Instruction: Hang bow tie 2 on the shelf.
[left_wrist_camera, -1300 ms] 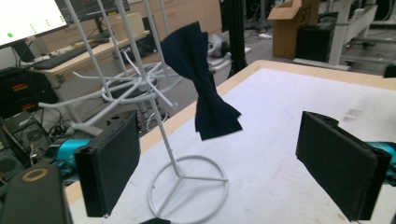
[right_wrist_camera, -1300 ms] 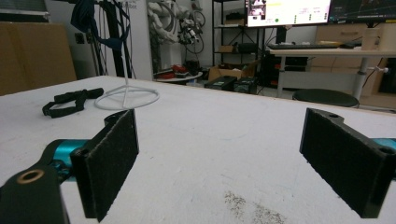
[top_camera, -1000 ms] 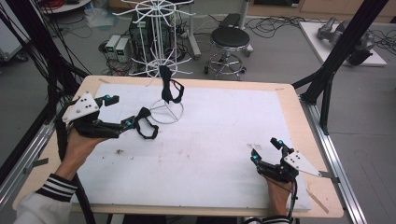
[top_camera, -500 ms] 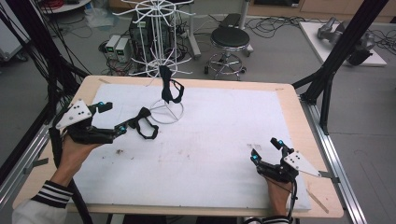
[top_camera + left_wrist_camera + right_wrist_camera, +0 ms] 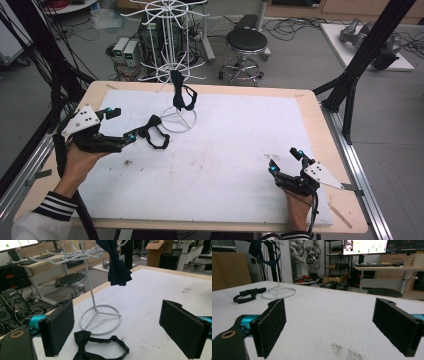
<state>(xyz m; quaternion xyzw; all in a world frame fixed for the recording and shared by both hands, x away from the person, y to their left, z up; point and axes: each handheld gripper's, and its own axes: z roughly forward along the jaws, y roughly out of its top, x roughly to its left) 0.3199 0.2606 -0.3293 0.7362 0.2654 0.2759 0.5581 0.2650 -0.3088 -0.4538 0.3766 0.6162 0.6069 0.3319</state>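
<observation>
This is a robotics lab: a white-topped table (image 5: 240,150) framed by black metal struts (image 5: 372,47) stands on a grey floor strewn with cables (image 5: 300,27), with computer towers (image 5: 126,50), a stool (image 5: 245,42) and monitors (image 5: 364,246) on desks around it.

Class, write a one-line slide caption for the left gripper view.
Open left hand-held gripper approaches a black fabric bow tie lying beside the white wire rack.
</observation>
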